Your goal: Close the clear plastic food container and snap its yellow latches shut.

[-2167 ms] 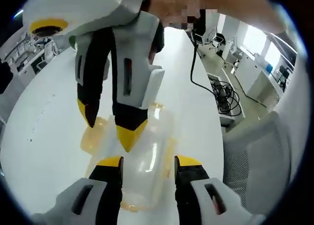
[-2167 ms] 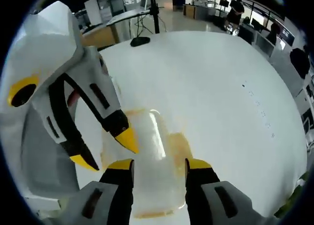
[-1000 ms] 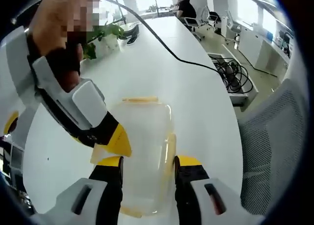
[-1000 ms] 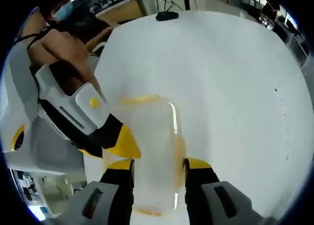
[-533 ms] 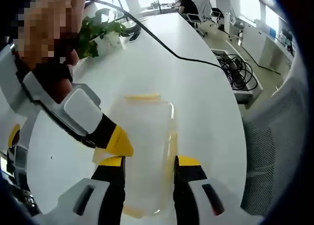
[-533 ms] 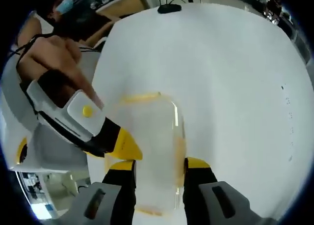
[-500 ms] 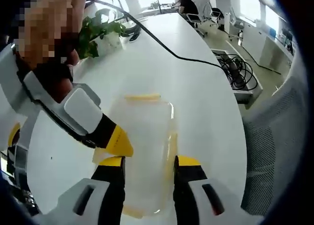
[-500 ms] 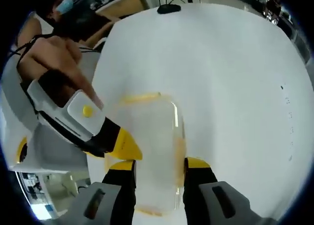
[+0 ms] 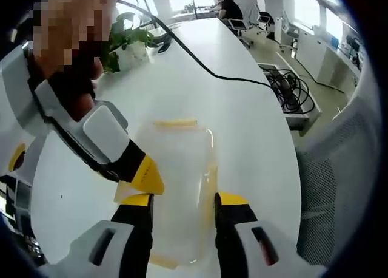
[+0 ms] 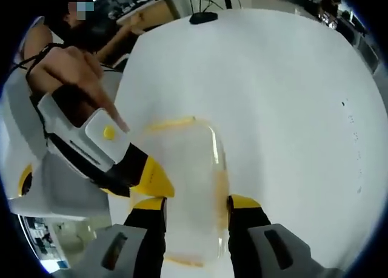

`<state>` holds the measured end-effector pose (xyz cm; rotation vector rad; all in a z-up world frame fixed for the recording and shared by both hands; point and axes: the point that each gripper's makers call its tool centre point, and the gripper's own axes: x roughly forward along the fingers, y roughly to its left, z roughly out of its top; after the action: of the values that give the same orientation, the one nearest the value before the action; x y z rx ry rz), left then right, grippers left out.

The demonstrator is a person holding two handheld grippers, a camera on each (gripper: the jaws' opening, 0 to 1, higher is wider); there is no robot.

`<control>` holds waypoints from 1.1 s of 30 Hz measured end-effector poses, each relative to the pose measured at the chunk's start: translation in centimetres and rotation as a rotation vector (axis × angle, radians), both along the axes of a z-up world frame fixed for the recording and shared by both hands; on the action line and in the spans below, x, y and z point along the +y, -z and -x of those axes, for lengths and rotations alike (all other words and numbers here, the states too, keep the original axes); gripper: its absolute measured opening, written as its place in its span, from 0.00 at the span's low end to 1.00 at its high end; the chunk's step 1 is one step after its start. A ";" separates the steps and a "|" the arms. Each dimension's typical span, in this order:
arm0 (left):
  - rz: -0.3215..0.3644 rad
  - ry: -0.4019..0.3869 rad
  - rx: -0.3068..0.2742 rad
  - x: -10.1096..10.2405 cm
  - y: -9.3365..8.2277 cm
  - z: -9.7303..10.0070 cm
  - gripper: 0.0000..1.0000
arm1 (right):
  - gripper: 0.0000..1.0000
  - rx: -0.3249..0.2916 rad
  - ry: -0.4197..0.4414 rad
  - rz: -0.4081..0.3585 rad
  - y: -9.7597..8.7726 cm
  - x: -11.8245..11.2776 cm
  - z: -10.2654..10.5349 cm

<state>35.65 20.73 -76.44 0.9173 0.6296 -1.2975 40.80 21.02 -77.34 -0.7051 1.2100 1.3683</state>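
Observation:
The clear plastic container (image 9: 176,187) lies on the white table (image 9: 248,132) with its lid on. A yellow latch (image 9: 174,123) shows at its far end and another (image 9: 210,181) along its right side. My left gripper (image 9: 183,199) hovers open over its near end, one jaw on each side. One yellow fingertip (image 9: 147,176) of my right gripper rests at the container's left edge. In the right gripper view the container (image 10: 185,181) sits the same way under my open right gripper (image 10: 195,203), and the left gripper's yellow fingertip (image 10: 154,179) touches its left edge.
A black cable (image 9: 206,65) runs across the table behind the container, and a potted plant (image 9: 124,44) stands at the far left. A grey mesh chair (image 9: 339,169) is off the table's right edge. A person's arm (image 10: 73,65) holds the other gripper.
Since the earliest frames the other gripper has swung from above the container to its left edge, in both views. Over the last half second only the cameras shifted slightly.

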 end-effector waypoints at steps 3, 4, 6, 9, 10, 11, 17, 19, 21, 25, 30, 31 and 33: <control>0.003 -0.011 0.017 -0.1 -0.1 0.0 0.40 | 0.41 -0.020 0.017 -0.007 0.0 0.0 -0.2; 0.002 -0.020 0.024 -0.1 -0.1 0.1 0.40 | 0.42 -0.028 0.023 -0.010 -0.1 -0.3 -0.3; 0.006 -0.024 0.040 0.0 -0.1 0.3 0.46 | 0.44 -0.040 0.023 0.005 0.0 -0.7 -0.3; -0.010 -0.020 0.046 0.4 0.1 0.3 0.47 | 0.44 -0.046 0.022 0.006 0.0 -0.5 -0.3; -0.014 -0.017 0.049 0.6 0.2 0.4 0.48 | 0.44 -0.047 0.028 0.010 0.0 -1.0 -0.3; -0.011 -0.009 0.050 0.6 0.1 0.4 0.48 | 0.45 -0.049 0.029 0.011 -0.1 -0.8 -0.2; -0.009 -0.003 0.055 1.1 -0.3 0.0 0.52 | 0.51 -0.062 0.042 0.004 -0.3 -1.3 0.1; -0.009 -0.009 0.060 1.3 -0.3 -0.2 0.53 | 0.51 -0.066 0.038 0.012 -0.4 -1.7 0.2; -0.010 -0.013 0.053 1.5 -0.4 -0.5 0.58 | 0.53 -0.073 0.040 0.011 -0.6 -1.9 0.4; -0.024 -0.008 0.054 2.0 -0.4 -0.7 0.59 | 0.56 -0.080 0.049 0.007 -0.8 -2.2 0.7; -0.050 0.005 0.063 2.4 0.1 -0.8 0.62 | 0.59 -0.088 0.047 0.017 -1.0 -2.6 1.2; -0.051 0.004 0.064 2.4 0.1 -0.9 0.63 | 0.59 -0.091 0.054 0.015 -1.0 -2.6 1.2; -0.054 0.013 0.056 2.4 0.0 -0.9 0.65 | 0.62 -0.096 0.046 0.013 -1.1 -2.6 1.6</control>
<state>36.57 23.10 -76.49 0.9328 0.7061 -1.3265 39.16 18.43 -76.24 -0.7392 1.1528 1.2752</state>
